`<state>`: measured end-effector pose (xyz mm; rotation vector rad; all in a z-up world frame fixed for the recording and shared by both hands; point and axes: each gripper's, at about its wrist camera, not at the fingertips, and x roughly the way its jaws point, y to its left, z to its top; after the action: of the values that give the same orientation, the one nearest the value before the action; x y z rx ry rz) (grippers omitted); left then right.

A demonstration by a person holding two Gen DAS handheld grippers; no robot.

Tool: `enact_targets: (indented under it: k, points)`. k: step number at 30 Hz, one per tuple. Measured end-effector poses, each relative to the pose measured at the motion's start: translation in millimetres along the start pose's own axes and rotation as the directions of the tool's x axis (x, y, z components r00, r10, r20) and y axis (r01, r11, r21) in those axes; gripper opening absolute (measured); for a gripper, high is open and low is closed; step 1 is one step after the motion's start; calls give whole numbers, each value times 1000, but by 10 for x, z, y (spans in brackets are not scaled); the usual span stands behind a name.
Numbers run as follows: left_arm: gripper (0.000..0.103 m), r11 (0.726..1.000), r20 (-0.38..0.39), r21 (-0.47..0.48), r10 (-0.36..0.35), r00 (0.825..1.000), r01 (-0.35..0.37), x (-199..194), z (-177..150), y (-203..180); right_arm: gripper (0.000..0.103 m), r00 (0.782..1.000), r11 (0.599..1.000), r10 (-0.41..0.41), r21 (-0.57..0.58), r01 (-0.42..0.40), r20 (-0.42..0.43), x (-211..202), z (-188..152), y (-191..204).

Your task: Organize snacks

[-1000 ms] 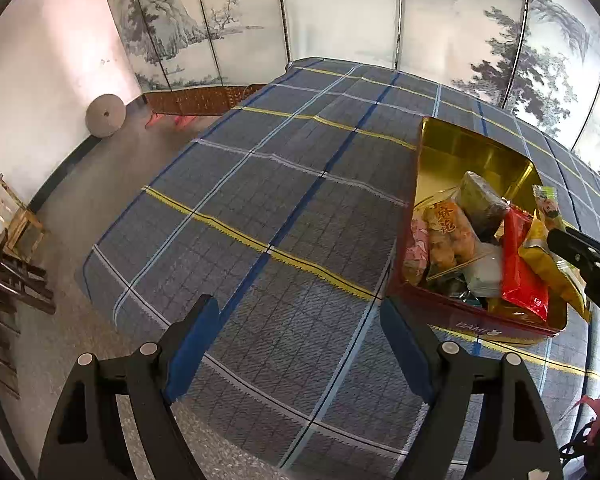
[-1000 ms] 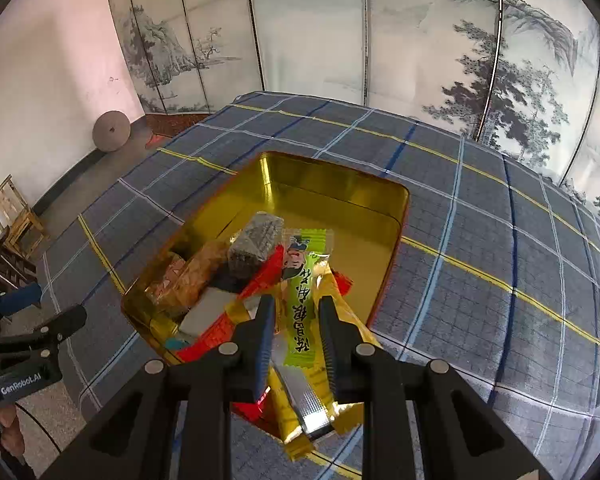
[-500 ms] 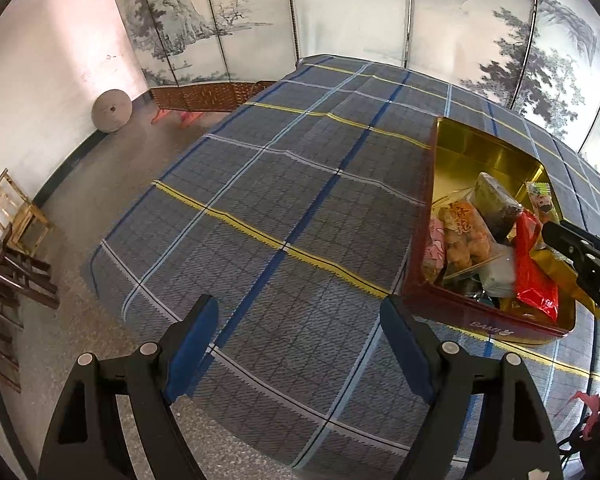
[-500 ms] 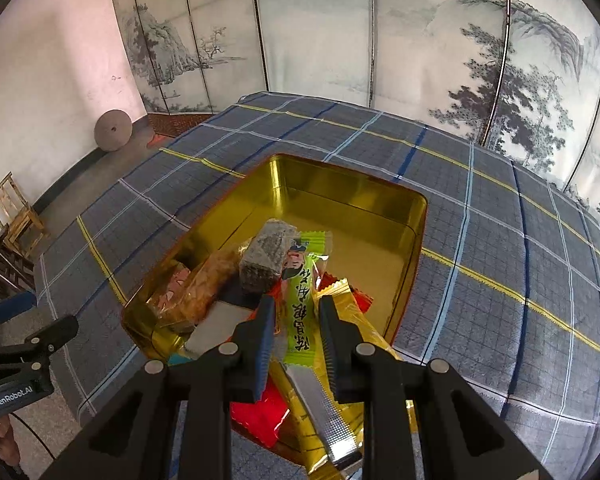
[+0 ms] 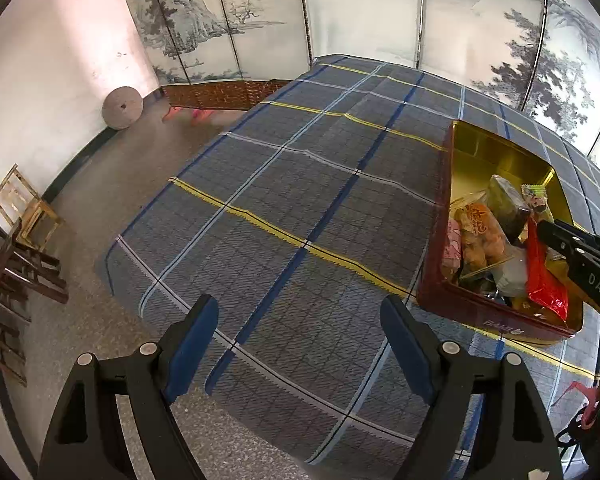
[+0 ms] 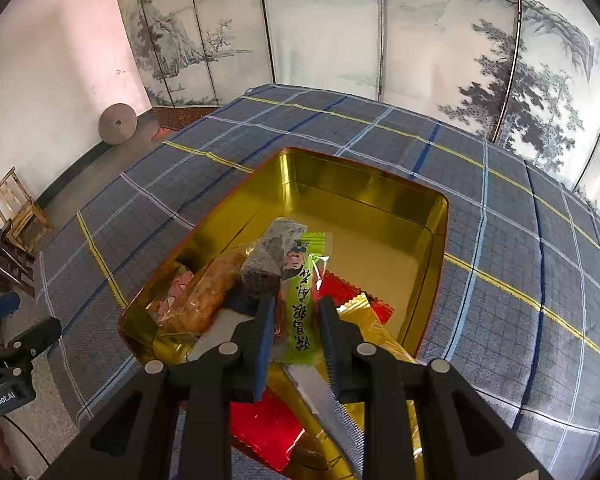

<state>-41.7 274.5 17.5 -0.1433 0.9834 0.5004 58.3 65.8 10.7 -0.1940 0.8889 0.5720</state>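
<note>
Right wrist view shows the right gripper (image 6: 296, 320) with its fingers narrowed on a green snack packet (image 6: 302, 304), held over the near end of the gold tin (image 6: 364, 192) where the other snacks are heaped. To place it well, I would carry it toward the tin's bare far half and lower it before releasing. The left gripper (image 5: 300, 344) hangs wide apart and empty over the checked cloth (image 5: 300, 200), beside the tin.

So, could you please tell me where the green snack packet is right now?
In the right wrist view, the green snack packet sits between the right tool's fingers, above the gold tin, beside the dark wrapped bar.
</note>
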Motion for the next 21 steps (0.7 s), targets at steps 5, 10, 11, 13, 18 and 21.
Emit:
enact_targets:
  k: [5, 10, 11, 13, 18, 21]
  points:
    - [81, 1000, 2, 2, 2, 1000, -2, -12, 4, -10, 25, 1000, 1000, 1, -4, -1, 2, 1, -6, 5]
    - [82, 1000, 4, 3, 4, 1000, -4, -25, 2, -17, 40, 1000, 1000, 17, 8, -17, 0, 2, -1, 8]
    - [82, 1000, 5, 5, 4, 1000, -5, -27, 2, -20, 44, 1000, 1000, 13, 12, -13, 4, -5, -1, 17]
    - [82, 1000, 6, 7, 7, 1000, -7, -37, 3, -35, 48, 1000, 1000, 1, 9, -1, 17, -35, 0, 47]
    - [82, 1000, 9, 11, 9, 1000, -9, -65, 1, -60, 52, 1000, 1000, 5, -9, -4, 24, -74, 19, 105]
    - [82, 1000, 12, 12, 9, 1000, -10, -82, 4, -72, 53, 999, 1000, 11, -3, -11, 31, -109, 31, 100]
